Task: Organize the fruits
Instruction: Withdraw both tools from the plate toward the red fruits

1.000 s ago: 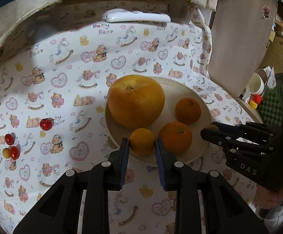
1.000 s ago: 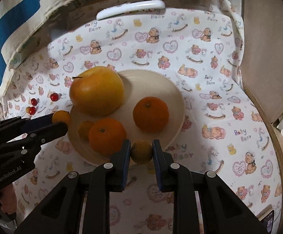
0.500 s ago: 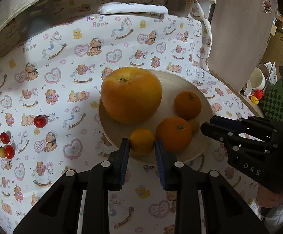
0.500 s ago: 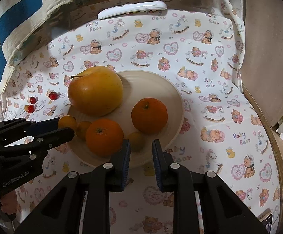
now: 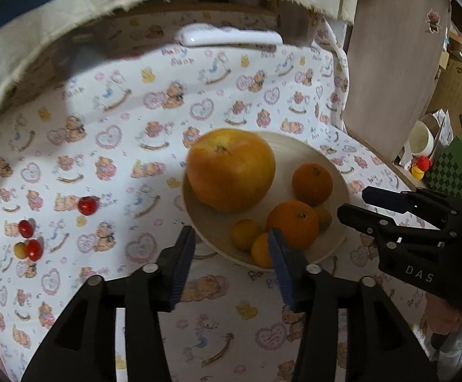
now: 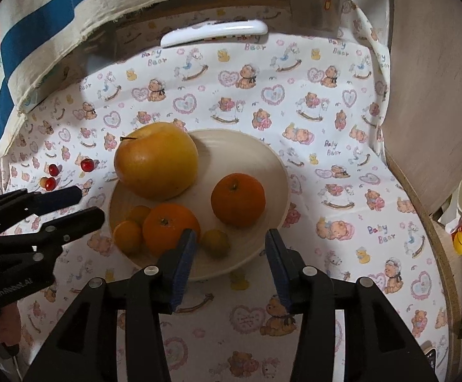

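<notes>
Six orange-yellow fruits [image 6: 238,199] on plate [image 6: 278,159]

The light is dim and yellowish, coming from above. A big soft shadow lies across the far edge of the tablecloth [image 6: 294,102]. The left view looks blurry, the right view sharper. Both bend round, dark in the corners.

A white remote control [image 6: 215,33] lies on the bear-print cloth [image 6: 326,159] covering the bench, a striped fabric [image 6: 71,9] hanging above.
</notes>
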### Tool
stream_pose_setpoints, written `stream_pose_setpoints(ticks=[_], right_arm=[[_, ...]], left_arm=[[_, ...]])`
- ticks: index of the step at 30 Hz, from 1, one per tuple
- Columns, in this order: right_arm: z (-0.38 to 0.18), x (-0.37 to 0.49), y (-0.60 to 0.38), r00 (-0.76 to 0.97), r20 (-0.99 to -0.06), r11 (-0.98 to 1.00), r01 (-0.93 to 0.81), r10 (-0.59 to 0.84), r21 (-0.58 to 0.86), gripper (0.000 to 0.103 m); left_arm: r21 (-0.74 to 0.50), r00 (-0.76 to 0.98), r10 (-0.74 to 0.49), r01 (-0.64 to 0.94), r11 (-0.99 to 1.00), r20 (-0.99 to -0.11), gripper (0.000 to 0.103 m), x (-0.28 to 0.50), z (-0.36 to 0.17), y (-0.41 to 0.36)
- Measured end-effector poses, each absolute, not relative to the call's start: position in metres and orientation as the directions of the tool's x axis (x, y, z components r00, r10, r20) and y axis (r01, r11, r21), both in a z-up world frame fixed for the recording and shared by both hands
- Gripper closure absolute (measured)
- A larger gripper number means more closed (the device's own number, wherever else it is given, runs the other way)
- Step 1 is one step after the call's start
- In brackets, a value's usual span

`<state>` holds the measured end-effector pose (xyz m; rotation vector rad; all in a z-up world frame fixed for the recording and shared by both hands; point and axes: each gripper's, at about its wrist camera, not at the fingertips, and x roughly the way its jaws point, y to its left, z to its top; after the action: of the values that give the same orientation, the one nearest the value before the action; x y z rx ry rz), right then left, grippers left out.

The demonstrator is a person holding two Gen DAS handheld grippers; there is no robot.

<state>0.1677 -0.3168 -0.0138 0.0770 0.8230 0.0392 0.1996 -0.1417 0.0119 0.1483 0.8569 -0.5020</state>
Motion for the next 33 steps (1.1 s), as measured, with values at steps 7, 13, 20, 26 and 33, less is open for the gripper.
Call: stream_pose_setpoints(ticks=[7,13,20,26,33], right_arm=[[-0.003,0.159,-0.311,0.695,-0.717,0.997,-0.018,0.062,0.07,0.056],[0.01,0.153,-0.305,0.714,-0.698,0.997,-0.02,0.064,0.071,0.054],[0.023,0.151,-0.292,0.731,-0.68,0.998,-0.031,0.064,0.061,0.048],[0.028,0.156,-0.272,0.726,-0.683,0.997,-0.057,0.079,0.054,0.045],[0.032,0.164,-0.244,0.727,-0.681,0.995,-0.093,0.088,0.029,0.042]], left_arm=[[-0.093,0.59,-0.371,0.446,0.89,-0.717,0.038,0.188,0.035,-0.122],[-0.101,0.624,-0.364,0.415,0.904,-0.691,0.021,0.181,0.049,-0.106],[-0.096,0.664,-0.337,0.372,0.923,-0.667,0.018,0.176,0.057,-0.079],[-0.086,0.694,-0.305,0.332,0.939,-0.652,0.018,0.179,0.06,-0.05],[-0.137,0.75,-0.227,0.182,0.974,-0.621,0.015,0.195,0.068,0.016]])
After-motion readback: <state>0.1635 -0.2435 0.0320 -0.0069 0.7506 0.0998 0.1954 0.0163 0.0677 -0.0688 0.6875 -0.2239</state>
